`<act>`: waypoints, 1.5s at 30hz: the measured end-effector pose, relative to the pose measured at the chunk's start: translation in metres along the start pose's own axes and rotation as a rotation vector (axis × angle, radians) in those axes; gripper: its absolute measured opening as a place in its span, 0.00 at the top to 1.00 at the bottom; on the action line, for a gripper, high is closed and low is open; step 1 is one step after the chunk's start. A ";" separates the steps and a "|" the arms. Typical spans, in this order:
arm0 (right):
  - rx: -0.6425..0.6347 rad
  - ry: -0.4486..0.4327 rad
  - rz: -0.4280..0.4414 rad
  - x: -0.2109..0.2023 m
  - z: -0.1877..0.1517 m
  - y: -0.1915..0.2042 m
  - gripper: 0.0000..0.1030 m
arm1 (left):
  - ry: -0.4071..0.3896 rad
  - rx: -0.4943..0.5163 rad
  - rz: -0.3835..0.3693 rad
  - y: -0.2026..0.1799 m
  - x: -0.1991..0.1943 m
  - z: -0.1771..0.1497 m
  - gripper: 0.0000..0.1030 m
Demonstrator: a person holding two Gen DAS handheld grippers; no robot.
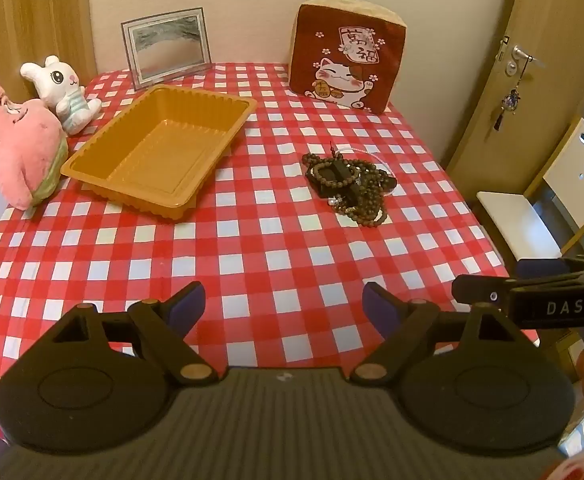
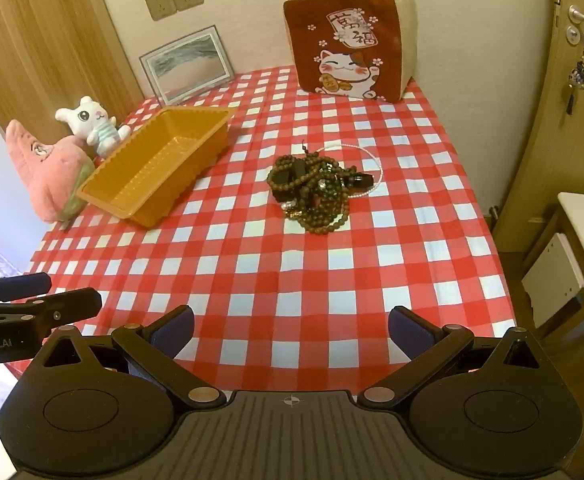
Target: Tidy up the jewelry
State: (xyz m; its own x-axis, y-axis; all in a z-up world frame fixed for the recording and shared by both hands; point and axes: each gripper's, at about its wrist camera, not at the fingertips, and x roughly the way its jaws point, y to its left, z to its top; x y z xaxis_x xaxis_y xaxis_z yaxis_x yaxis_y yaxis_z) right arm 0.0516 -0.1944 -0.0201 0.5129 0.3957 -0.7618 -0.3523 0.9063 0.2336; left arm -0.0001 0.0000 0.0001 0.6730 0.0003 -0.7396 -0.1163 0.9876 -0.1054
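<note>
On the red-checked tablecloth (image 2: pixel 292 280), the tangled brown bead jewelry pile (image 2: pixel 313 192) lies mid-table, straight ahead of my right gripper (image 2: pixel 290 330), jaws wide and empty; my left gripper (image 1: pixel 283 300), equally wide, sits farther off.

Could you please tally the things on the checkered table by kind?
Plush toys: 2, pink plush, white bunny
Orange tray: 1
Picture frame: 1
Cat cushion: 1
Jewelry pile: 1
Total: 6
</note>
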 end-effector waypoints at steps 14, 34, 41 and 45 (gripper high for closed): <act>0.001 0.003 0.001 0.004 0.002 0.000 0.00 | 0.002 0.011 0.006 -0.001 -0.001 -0.001 0.18; 0.001 0.002 0.000 0.004 0.002 0.000 0.00 | 0.008 0.008 0.006 -0.002 0.010 0.005 0.18; 0.001 0.001 0.000 0.004 0.003 0.000 0.00 | 0.009 0.009 0.006 -0.001 0.009 0.004 0.18; 0.000 0.001 0.000 0.004 0.003 0.000 0.00 | 0.009 0.008 0.006 -0.001 0.009 0.005 0.18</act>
State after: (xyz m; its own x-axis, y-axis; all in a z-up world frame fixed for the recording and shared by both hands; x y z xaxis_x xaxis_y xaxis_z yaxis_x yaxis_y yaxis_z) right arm 0.0557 -0.1927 -0.0212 0.5122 0.3958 -0.7622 -0.3521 0.9062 0.2341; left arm 0.0094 -0.0003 -0.0035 0.6660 0.0046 -0.7459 -0.1140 0.9889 -0.0956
